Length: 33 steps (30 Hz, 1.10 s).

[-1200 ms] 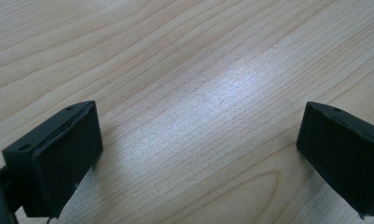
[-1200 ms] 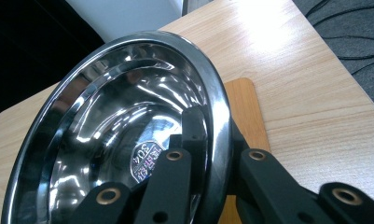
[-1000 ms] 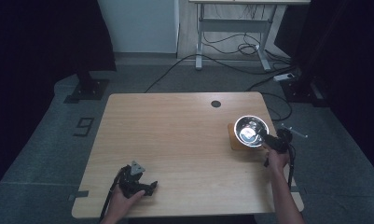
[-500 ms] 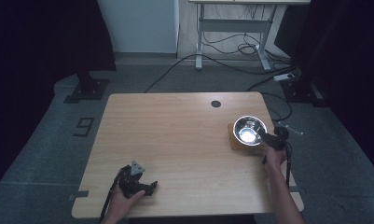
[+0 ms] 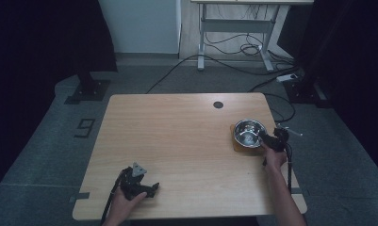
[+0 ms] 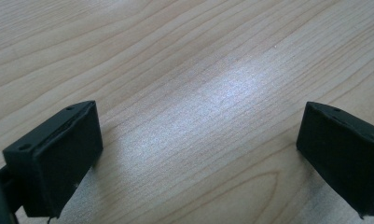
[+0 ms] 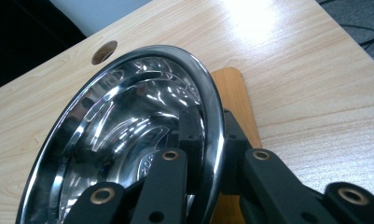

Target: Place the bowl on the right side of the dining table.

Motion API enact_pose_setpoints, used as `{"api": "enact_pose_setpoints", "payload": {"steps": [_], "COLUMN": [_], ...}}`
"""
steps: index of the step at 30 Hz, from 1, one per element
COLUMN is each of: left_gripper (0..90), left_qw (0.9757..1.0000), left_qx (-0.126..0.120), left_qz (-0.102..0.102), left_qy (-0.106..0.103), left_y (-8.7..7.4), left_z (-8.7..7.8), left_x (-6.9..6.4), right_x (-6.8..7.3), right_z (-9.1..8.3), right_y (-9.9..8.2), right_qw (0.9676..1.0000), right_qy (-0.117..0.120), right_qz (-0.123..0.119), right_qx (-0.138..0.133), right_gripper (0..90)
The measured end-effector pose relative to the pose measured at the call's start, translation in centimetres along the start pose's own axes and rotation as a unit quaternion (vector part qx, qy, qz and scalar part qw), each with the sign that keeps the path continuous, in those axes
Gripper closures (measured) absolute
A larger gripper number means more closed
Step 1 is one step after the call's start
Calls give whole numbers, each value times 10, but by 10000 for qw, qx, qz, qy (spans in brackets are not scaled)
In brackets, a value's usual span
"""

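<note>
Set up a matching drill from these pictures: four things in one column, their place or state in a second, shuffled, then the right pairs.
Things:
1. shiny steel bowl
2. thin orange-brown wooden board
3. left gripper
4. round dark hole in the tabletop

Place or state:
A. jaws wide apart over bare wood, near the table's front left
B. lies flat under the bowl
C. near the table's far edge, beyond the bowl
D. rim clamped between the jaws of the right gripper

Pairs: 1-D, 2-B, 3-A, 4-C
</note>
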<state>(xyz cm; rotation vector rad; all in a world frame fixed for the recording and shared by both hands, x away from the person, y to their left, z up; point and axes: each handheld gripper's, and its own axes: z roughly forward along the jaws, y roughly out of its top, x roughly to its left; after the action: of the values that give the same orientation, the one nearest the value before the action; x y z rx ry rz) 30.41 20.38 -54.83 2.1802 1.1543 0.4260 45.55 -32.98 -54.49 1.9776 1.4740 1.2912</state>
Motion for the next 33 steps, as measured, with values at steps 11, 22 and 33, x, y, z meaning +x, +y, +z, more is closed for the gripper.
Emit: {"api": "enact_pose_setpoints", "payload": {"steps": [11,22,33], "left_gripper": [0,0,0], "left_qw": [10000,10000,10000], "left_qx": [-2,-1,0], "left_qz": [-13,-13,-15], "left_qy": [10,12,15], "left_y": [0,0,0], "left_z": [0,0,0], "left_x": [0,-1,-1], "right_x": [-9,-7,4], "right_z": [2,-3,-20], "right_y": [-2,0,1], "right_qw": [9999,9997,9985], "right_qy": [-32,-93,-287], "right_qz": [28,-125,-381], "right_qx": [-96,-206,-270], "right_gripper": [725,639,445]}}
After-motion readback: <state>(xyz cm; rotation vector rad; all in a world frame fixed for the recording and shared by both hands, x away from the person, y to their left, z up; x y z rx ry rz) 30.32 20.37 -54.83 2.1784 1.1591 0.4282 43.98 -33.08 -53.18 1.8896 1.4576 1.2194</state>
